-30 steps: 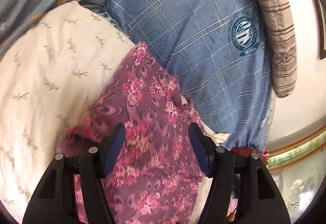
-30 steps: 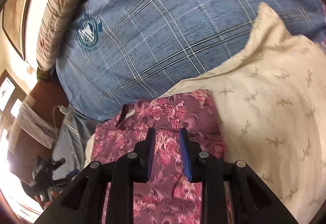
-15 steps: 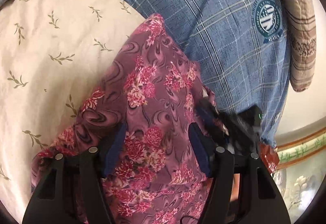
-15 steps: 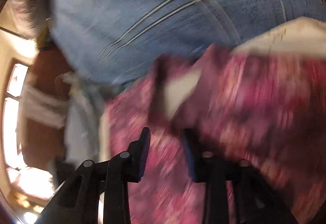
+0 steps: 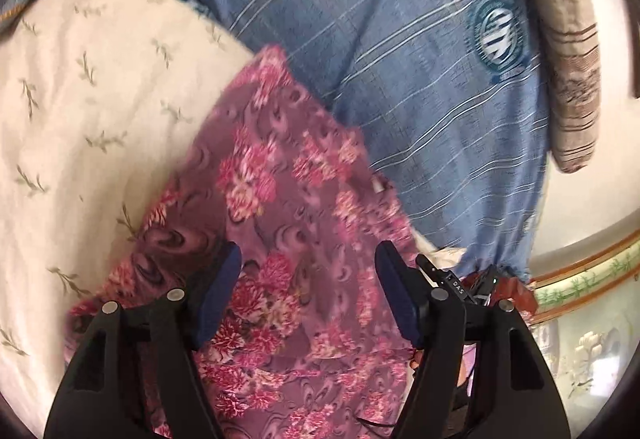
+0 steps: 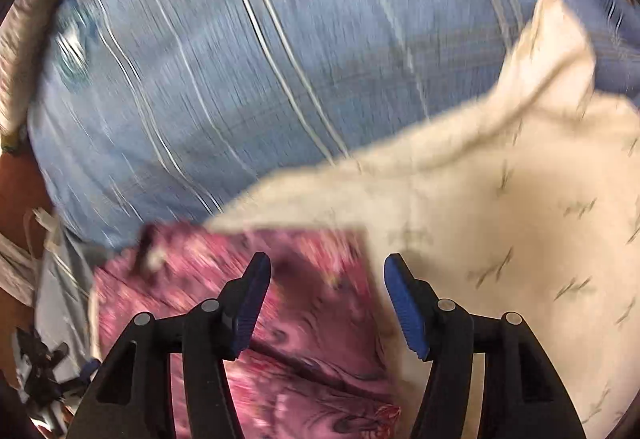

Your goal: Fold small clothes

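Right hand-held gripper (image 6: 326, 299) of mine, clamped on the floral garment (image 5: 288, 239) a second ago, now gapes wide above it. My left hand-held gripper (image 5: 308, 291) stays released. That garment lies on the cream sheet (image 5: 100, 111) beside the blue plaid pillow (image 5: 400, 59), long axis pointing away from me.

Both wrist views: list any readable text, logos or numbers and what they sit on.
"DAS" - white letters on the black device just past the left gripper, right of its right finger.
Round teal and white emblem on the blue striped cloth: its lettering is too blurred to read.
The same emblem in the right wrist view: smeared by motion, unreadable.
Nothing else carries text; the floral garment and cream sheet show only patterns.
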The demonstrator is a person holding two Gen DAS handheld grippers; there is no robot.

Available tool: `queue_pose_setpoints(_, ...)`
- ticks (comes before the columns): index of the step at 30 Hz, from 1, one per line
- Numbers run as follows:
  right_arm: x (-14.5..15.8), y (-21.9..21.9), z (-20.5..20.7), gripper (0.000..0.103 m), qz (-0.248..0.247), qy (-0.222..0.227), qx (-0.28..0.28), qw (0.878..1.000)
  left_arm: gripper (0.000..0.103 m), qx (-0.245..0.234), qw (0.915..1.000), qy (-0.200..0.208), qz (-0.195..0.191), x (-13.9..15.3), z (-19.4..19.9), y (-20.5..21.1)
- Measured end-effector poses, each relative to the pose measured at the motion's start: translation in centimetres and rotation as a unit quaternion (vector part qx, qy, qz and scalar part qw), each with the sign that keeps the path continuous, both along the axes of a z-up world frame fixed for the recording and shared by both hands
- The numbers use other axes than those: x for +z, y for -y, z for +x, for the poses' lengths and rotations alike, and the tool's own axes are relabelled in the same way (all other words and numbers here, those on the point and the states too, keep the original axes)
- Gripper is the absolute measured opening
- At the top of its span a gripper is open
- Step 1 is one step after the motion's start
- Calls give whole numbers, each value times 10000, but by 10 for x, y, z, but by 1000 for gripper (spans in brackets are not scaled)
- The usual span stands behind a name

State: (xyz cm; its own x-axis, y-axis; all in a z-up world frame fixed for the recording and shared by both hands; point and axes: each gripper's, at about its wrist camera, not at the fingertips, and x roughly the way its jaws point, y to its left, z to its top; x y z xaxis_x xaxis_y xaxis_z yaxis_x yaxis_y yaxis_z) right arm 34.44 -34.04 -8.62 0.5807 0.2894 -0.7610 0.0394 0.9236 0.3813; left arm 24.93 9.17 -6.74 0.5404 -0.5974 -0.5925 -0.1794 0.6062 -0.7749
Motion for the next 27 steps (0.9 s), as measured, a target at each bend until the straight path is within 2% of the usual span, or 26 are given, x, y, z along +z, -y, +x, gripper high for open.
queue_pose_setpoints(1,-5,-4,1,41,37,-87,145,9999,69,-5,10000,-32,-4,0,0,1)
queue_pose_setpoints(2,-3,-4,-1,7,190,-17,353,9992,69,-2,10000,-25,-23,-1,0,2)
queue_pose_setpoints(3,5,-2,-7,4,188,215,354,9990,69,27,10000,-2,64,1,0,2)
queue_pose_setpoints(4,14,5,-14,4,139,522,288,9981,69,82,9997,-39,220,0,1,3)
queue_pose_setpoints(5,16,10,-15,4,91,607,219,9979,69,137,9990,-134,400,-4,4,4)
queue_pose_setpoints(6,11,13,-9,4,-12,499,108,9987,69,78,9991,-183,366,-11,8,5)
queue_pose_setpoints(8,-12,17,2,4,-175,-54,162,9997,69,74,9993,-164,342,-15,11,6)
queue_pose_setpoints(10,-8,19,-5,6,-180,49,161,9997,69,-15,9991,-207,370,-11,11,5)
queue_pose_setpoints(11,6,22,-16,11,-152,254,70,9995,69,-55,9993,-215,286,-7,8,2)
queue_pose_setpoints(12,15,24,-26,11,-47,369,58,9993,69,-81,9997,-190,162,-1,3,-3)
queue_pose_setpoints(14,35,29,-56,11,561,664,386,9955,69,-220,9997,7,-41,10,-10,-11)
queue_pose_setpoints(16,48,14,-79,13,773,729,729,9917,72,-429,9990,133,-4,19,-24,-11)
queue_pose_setpoints(17,45,13,-94,17,829,695,835,9906,80,-508,9986,153,79,20,-31,-9)
queue_pose_setpoints(18,38,12,-105,25,885,602,858,9906,82,-570,9981,85,216,16,-36,-4)
queue_pose_setpoints(19,23,11,-111,28,847,386,798,9925,82,-610,9976,-66,328,9,-36,1)
queue_pose_setpoints(20,12,16,-113,28,720,131,728,9947,82,-651,9967,-279,389,-2,-34,4)
queue_pose_setpoints(21,-6,17,-113,11,650,-190,662,9955,78,-681,9953,-613,305,-16,-32,5)
queue_pose_setpoints(22,-6,25,-120,6,756,-97,493,9959,77,-603,9960,-646,126,-17,-34,0)
queue_pose_setpoints(24,9,38,-136,17,1083,-136,196,9938,77,-465,9973,-408,-404,1,-51,-21)
queue_pose_setpoints(25,23,43,-152,20,1175,1,229,9928,77,-418,9981,-248,-377,14,-60,-32)
queue_pose_setpoints(27,42,48,-186,41,958,204,439,9942,80,-292,9996,-16,65,37,-84,-54)
